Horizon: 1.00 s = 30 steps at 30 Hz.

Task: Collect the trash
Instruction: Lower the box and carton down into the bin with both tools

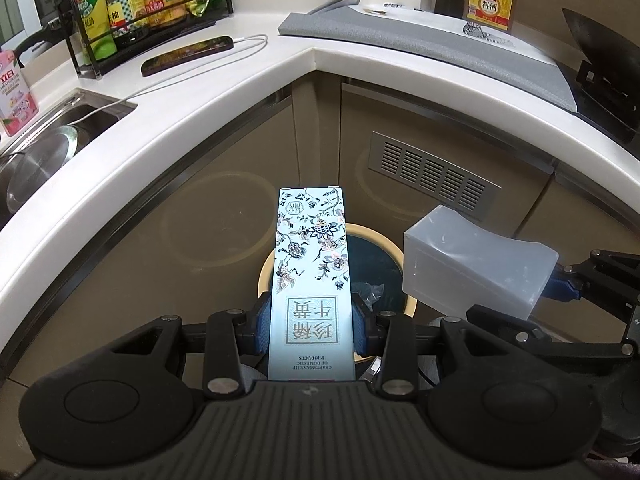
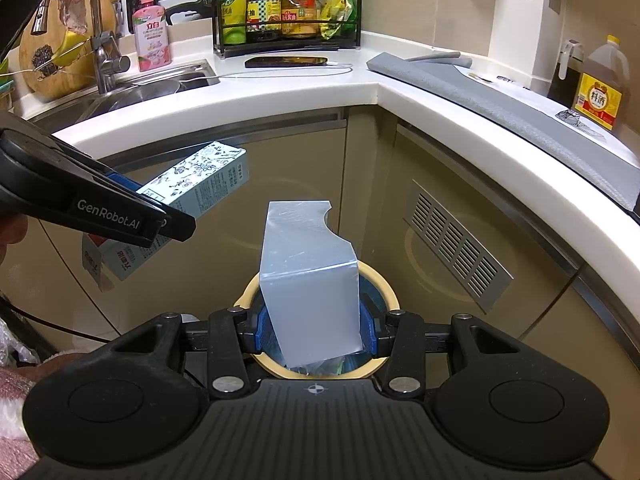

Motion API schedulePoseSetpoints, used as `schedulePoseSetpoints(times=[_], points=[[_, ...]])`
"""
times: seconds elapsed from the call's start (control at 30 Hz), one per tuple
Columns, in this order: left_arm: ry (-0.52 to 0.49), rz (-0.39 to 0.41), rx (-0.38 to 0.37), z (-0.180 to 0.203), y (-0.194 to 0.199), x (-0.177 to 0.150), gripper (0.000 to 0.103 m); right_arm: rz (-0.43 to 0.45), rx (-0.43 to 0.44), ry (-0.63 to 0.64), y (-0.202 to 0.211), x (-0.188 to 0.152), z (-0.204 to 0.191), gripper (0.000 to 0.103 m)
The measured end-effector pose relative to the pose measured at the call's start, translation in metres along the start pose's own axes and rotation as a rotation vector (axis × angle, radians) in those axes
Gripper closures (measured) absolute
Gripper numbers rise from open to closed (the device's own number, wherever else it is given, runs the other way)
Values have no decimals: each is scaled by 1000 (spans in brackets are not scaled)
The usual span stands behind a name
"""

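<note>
My left gripper (image 1: pixel 312 330) and right gripper (image 2: pixel 316 330): black ribbed housings, silver screws, blue finger pads (image 1: pixel 262 326). White "GenRobot.AI" lettering marks the left's side.

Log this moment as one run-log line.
left tool: shut on floral carton | right tool: shut on grey box | both above bin

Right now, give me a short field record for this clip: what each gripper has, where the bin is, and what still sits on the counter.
left gripper: shut on floral carton, held lengthwise
right gripper: shut on translucent plastic box
trash bin: round, cream rim, on the floor by the corner cabinet, below both held items
bin contents: dark liner, some crumpled clear plastic
counter: phone on its cable, grey mat, condiment rack
task status: both items held over the bin, not yet dropped
</note>
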<state>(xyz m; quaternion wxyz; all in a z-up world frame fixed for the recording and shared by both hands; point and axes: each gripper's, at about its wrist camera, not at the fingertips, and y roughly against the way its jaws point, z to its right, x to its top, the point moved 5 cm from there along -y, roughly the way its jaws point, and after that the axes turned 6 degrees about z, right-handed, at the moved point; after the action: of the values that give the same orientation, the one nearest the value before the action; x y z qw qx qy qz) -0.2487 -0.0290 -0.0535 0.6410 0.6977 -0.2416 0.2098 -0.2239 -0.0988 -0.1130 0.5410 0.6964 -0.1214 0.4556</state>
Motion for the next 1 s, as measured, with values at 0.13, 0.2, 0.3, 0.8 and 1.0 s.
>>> schedulePoseSetpoints(times=[0.13,0.2,0.3,0.8,1.0], points=[[2,-7,-2,-1,-4,-1,60,-12,5,0,-4,0,1,58],[3,-13,-4,-2,-7,-1,60,-20,7,0,-7,0,1,58],[8,-24,-3,-2,-12,-2,60,-30,8,1,-11,0,1,58],[33,-116,-13,-11,-68,-7,60,-112,0,-52,-67,2,15,58],[30,-167,-22,-13,-104,-4,60,-158,-16,-81,-101,0,28,58]])
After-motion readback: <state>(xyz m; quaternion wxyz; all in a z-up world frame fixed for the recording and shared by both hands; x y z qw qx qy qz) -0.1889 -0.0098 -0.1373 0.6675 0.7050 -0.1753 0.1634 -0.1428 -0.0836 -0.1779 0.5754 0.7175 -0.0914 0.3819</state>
